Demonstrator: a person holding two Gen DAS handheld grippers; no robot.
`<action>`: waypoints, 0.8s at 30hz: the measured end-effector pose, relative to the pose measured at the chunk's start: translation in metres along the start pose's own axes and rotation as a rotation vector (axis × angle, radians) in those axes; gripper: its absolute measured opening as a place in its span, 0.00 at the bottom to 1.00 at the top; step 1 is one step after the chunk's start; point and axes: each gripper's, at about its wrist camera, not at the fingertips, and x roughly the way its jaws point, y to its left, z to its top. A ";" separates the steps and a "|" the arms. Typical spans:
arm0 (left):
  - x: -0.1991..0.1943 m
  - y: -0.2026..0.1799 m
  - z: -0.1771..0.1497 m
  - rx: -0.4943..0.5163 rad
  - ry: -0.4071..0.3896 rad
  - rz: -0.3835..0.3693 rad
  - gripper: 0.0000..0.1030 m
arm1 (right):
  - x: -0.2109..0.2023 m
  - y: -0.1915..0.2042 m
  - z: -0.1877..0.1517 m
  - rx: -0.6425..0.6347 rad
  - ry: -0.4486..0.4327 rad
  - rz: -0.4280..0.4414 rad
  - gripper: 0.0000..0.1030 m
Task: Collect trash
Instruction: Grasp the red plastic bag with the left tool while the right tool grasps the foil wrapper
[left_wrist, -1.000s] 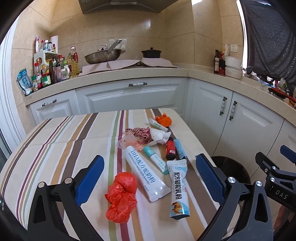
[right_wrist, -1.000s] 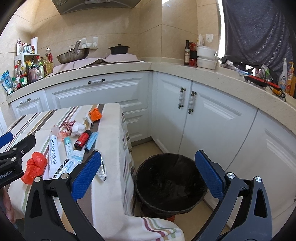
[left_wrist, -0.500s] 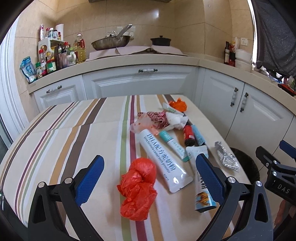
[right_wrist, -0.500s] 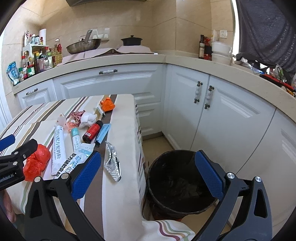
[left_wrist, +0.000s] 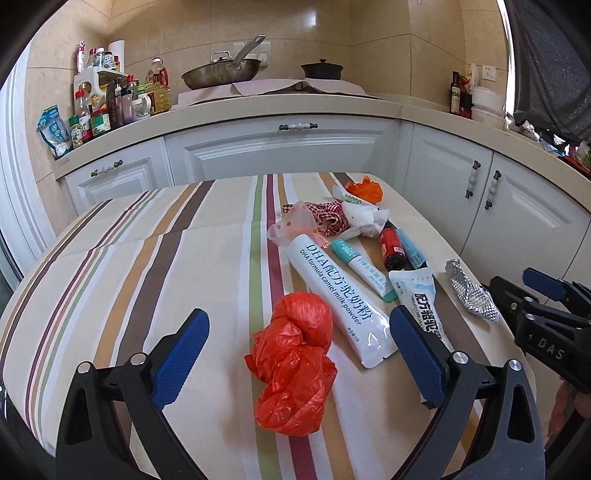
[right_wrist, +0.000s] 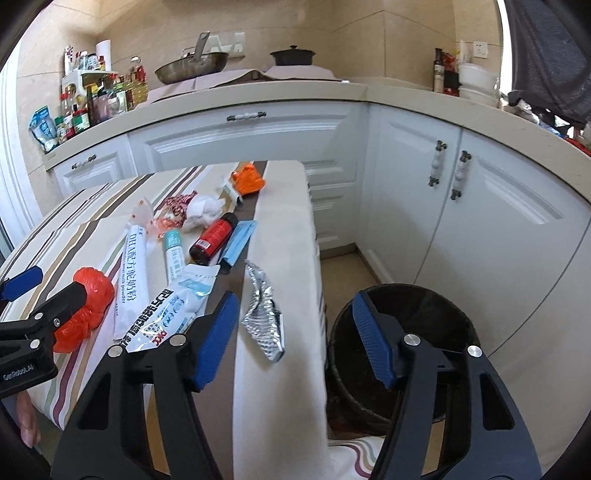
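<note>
Trash lies on the striped tablecloth (left_wrist: 147, 266): a crumpled red plastic bag (left_wrist: 295, 365) (right_wrist: 85, 310), a long white DHA milk powder sachet (left_wrist: 338, 295), a teal tube (left_wrist: 360, 267), a red bottle (left_wrist: 392, 246) (right_wrist: 214, 238), a printed white pouch (right_wrist: 166, 310), a silver foil wrapper (left_wrist: 471, 293) (right_wrist: 264, 314), a white tissue (left_wrist: 364, 218) and an orange scrap (left_wrist: 365, 188). My left gripper (left_wrist: 297, 332) is open, its jaws on either side of the red bag. My right gripper (right_wrist: 293, 325) is open, just right of the foil wrapper. A black trash bin (right_wrist: 402, 350) stands on the floor beside the table.
White cabinets (right_wrist: 480, 206) and a beige counter (left_wrist: 258, 110) wrap the back and right. Bottles and jars (left_wrist: 107, 107), a wok (left_wrist: 221, 74) and a black pot (left_wrist: 321, 70) stand on the counter. The table's right edge (right_wrist: 314, 258) drops beside the bin.
Both grippers have moved forward and lower toward the table. The red bag now lies between my left jaws; the foil wrapper has come close to my right gripper's left jaw.
</note>
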 end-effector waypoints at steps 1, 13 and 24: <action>0.000 -0.001 0.000 0.003 0.001 -0.002 0.83 | 0.001 0.001 0.000 -0.003 0.003 0.004 0.61; 0.005 0.007 -0.015 0.004 0.038 -0.003 0.61 | 0.016 0.005 -0.003 -0.007 0.039 0.027 0.61; 0.012 0.006 -0.019 0.014 0.051 -0.023 0.35 | 0.027 0.010 -0.005 -0.017 0.074 0.059 0.46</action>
